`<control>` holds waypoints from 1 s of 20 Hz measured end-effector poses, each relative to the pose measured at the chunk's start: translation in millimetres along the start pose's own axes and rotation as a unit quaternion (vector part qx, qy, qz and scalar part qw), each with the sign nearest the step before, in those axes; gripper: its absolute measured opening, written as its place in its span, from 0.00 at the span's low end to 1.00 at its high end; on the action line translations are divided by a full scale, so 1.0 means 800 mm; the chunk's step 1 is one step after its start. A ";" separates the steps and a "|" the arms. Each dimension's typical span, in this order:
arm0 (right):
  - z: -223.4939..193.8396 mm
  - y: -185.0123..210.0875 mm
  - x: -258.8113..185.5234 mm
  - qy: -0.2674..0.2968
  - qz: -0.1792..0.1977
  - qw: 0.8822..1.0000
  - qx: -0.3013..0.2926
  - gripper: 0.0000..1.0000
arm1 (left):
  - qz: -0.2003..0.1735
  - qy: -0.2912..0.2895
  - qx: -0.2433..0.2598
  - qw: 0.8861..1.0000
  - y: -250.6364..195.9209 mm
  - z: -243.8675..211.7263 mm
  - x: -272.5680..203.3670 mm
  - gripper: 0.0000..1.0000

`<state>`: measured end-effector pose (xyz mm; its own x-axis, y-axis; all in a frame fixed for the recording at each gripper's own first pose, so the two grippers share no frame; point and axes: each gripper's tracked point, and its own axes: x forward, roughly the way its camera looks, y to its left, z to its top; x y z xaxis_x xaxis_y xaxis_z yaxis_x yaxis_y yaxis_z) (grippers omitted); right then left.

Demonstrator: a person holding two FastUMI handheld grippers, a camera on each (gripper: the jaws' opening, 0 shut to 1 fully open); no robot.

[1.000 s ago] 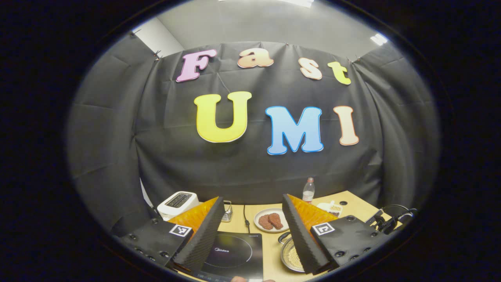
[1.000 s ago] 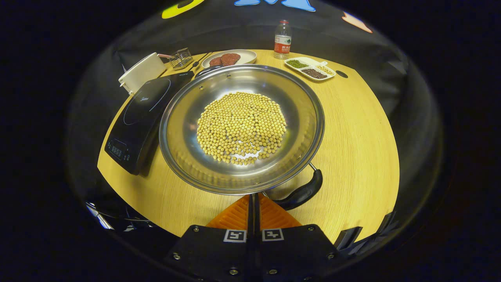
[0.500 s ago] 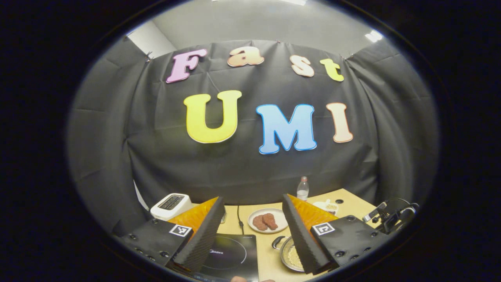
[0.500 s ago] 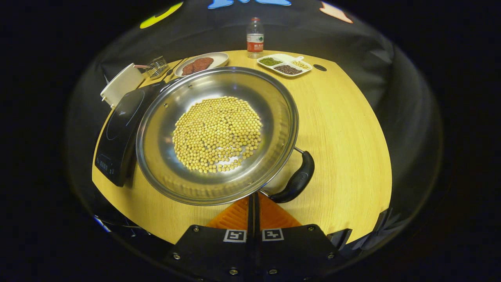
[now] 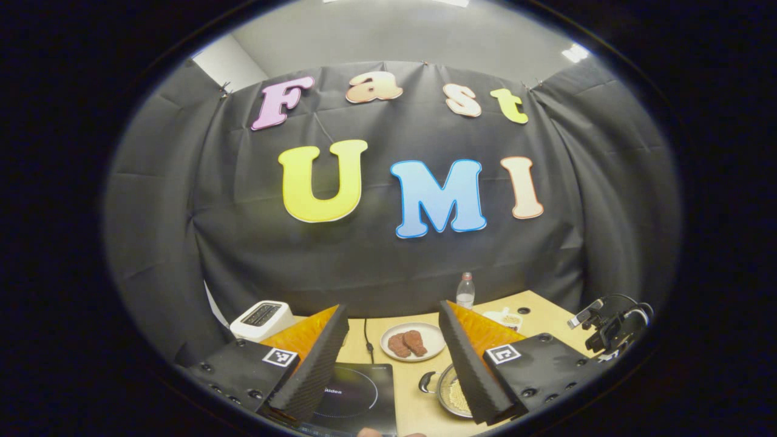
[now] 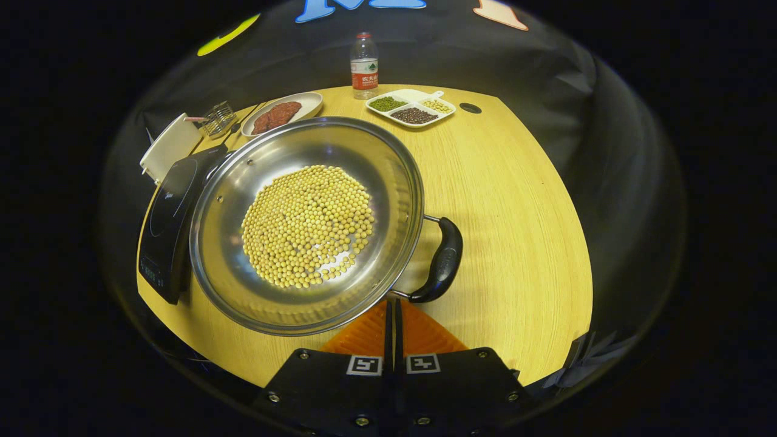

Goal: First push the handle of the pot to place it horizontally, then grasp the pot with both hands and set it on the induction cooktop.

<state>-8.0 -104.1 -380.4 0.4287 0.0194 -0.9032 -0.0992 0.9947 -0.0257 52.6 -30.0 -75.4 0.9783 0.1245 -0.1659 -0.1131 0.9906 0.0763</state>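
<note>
The pot (image 6: 306, 224) of beans sits on the table (image 6: 516, 200), just right of the cooktop (image 6: 167, 212), its handle (image 6: 442, 261) at the near right. The right gripper (image 6: 393, 315) is clenched near the pot's rim. The left gripper (image 5: 393, 358) is released, raised above the table.

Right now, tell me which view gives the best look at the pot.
The right gripper view: the pot lies nearly whole there, seen from above, with its beans and near handle clear. The left gripper view catches a small part of the pot, partly hidden by that gripper's finger.
</note>
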 end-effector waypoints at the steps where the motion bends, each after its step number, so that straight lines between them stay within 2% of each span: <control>1: 0.003 -0.004 0.002 -0.002 -0.003 1.000 0.000 0.00 | 0.000 0.001 -0.001 1.000 0.000 -0.001 0.000 0.97; 3: 0.009 -0.015 0.006 -0.004 -0.010 1.000 0.001 0.00 | 0.000 0.004 0.000 1.000 -0.002 -0.005 0.001 0.97; 4: 0.012 -0.018 0.007 -0.004 -0.012 1.000 0.002 0.00 | 0.000 0.004 0.001 1.000 -0.002 -0.004 0.001 0.94; 5: 0.014 -0.021 0.009 -0.005 -0.012 1.000 0.003 0.00 | 0.000 0.005 0.002 1.000 -0.003 -0.005 0.001 0.97; 8: 0.023 -0.035 0.013 -0.006 -0.022 1.000 -0.001 0.00 | 0.001 0.009 0.004 1.000 -0.004 -0.009 0.001 0.97; 13: 0.039 -0.041 0.021 -0.006 -0.016 1.000 0.015 0.00 | 0.006 0.022 0.004 1.000 -0.006 -0.023 0.002 0.97; 20: 0.062 -0.049 0.029 -0.008 -0.014 1.000 0.006 0.00 | 0.006 0.041 0.000 0.999 -0.016 -0.047 0.013 0.97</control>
<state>50.7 -137.4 -379.4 0.4458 -0.0063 -0.8951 -0.0770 0.9960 -0.0453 57.8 -38.9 -115.0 0.9591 0.1414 -0.2451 -0.1258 0.9890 0.0784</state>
